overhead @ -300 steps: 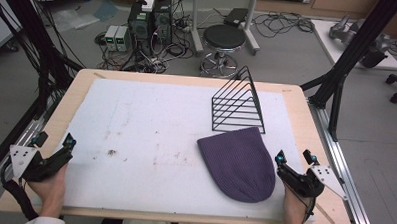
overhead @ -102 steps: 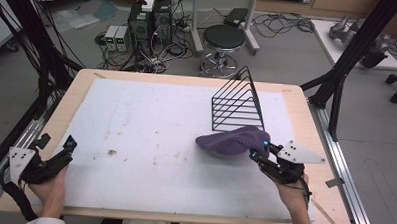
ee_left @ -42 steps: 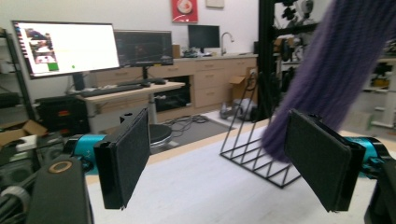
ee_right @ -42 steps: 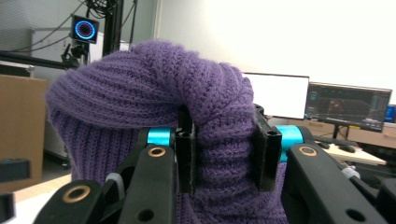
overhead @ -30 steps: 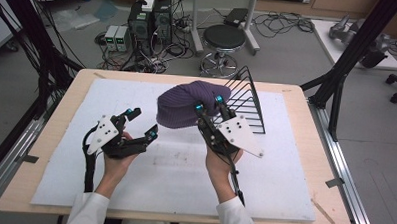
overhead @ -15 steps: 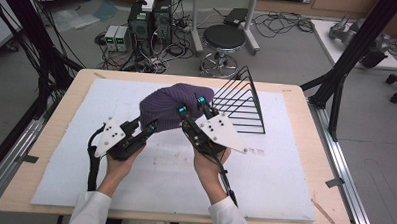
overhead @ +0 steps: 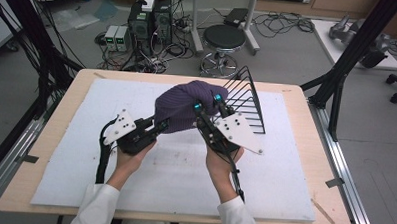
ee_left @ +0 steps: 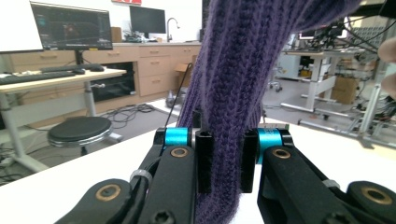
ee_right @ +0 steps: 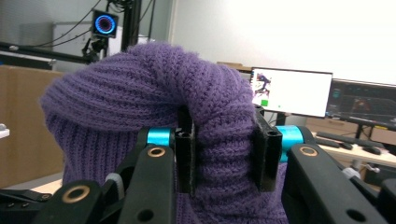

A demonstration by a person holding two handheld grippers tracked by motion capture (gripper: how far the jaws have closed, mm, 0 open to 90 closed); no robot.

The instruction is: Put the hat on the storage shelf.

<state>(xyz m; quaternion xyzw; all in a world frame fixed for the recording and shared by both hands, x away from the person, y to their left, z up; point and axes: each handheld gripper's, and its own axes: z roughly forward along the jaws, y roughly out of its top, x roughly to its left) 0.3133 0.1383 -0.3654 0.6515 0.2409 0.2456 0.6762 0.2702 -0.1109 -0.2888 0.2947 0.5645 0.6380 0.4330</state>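
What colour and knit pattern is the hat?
Purple ribbed knitted hat; clearest in the right gripper view.

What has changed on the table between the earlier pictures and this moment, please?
The purple knit hat left the mat's near right, where it lay flat; the right gripper gripped it and lifted it to the middle, before the wire rack. The left gripper came in from the near left corner, and its jaws have just been closing on the hat's lower edge. The rack and the white mat stayed put.
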